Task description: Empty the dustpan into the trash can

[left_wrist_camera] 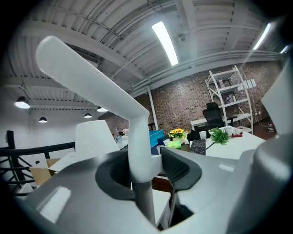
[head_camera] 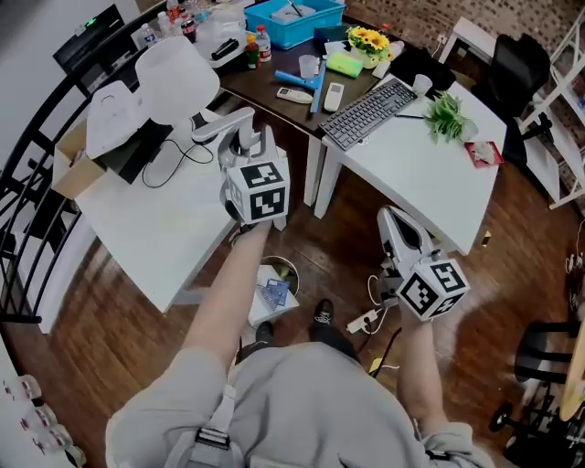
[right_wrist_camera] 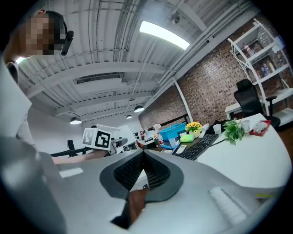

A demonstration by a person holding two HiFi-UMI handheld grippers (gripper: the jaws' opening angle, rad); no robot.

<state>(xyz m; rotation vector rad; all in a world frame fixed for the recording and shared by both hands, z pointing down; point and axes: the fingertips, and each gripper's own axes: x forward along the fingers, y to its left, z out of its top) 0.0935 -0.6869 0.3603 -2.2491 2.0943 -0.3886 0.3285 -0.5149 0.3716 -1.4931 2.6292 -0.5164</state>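
Note:
My left gripper (head_camera: 245, 137) is shut on the white upright handle (left_wrist_camera: 137, 151) of the dustpan. The handle's bent top (head_camera: 222, 124) sticks out to the left, above the jaws. In the left gripper view the dark pads (left_wrist_camera: 179, 168) press on the handle's sides at my left gripper (left_wrist_camera: 144, 167). Below my left arm, on the floor, lies a white pan-like shape with blue scraps (head_camera: 272, 294). It is next to a round bin rim (head_camera: 285, 268), and I cannot tell them apart for sure. My right gripper (head_camera: 395, 224) (right_wrist_camera: 143, 167) is shut and holds nothing.
White desks (head_camera: 430, 169) stand ahead with a keyboard (head_camera: 370, 110), a plant (head_camera: 448, 114) and a blue tray (head_camera: 294, 18). White chair backs (head_camera: 174, 78) and a cardboard box (head_camera: 73, 164) are at the left. A black railing (head_camera: 32, 155) runs along the left. Cables and a power strip (head_camera: 364, 320) lie on the wood floor.

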